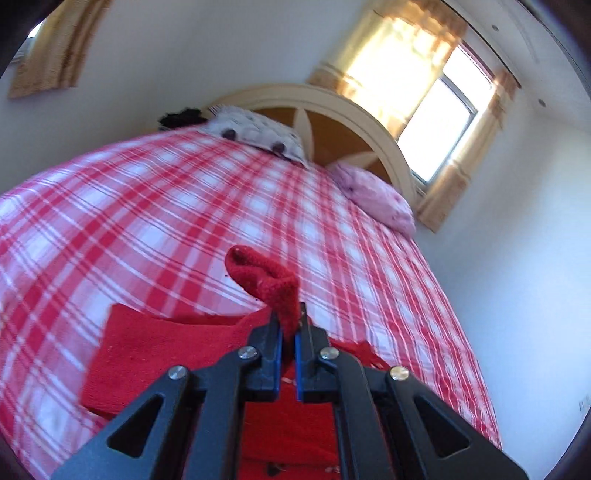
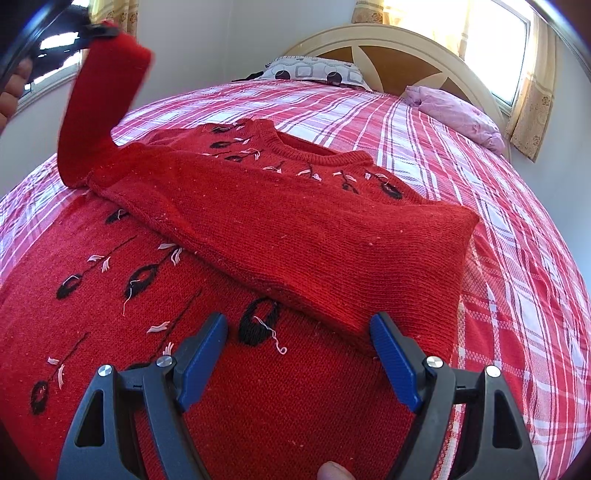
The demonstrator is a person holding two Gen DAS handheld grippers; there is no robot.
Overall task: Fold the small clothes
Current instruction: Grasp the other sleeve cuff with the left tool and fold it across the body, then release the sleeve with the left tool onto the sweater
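Observation:
A small red knit sweater (image 2: 280, 236) with black and pink embroidery lies on the bed, one sleeve folded across its front. My left gripper (image 1: 289, 325) is shut on the cuff of the other sleeve (image 1: 266, 280) and holds it up in the air; the lifted sleeve (image 2: 99, 110) and the left gripper (image 2: 99, 31) show at the upper left of the right wrist view. My right gripper (image 2: 299, 332) is open and empty, low over the sweater's body next to the folded sleeve's edge.
The bed has a red and white plaid sheet (image 1: 166, 206). A grey patterned pillow (image 1: 255, 133) and a pink pillow (image 1: 376, 195) lie against the cream headboard (image 1: 332, 107). A curtained window (image 1: 436, 122) is behind it, a white wall on the right.

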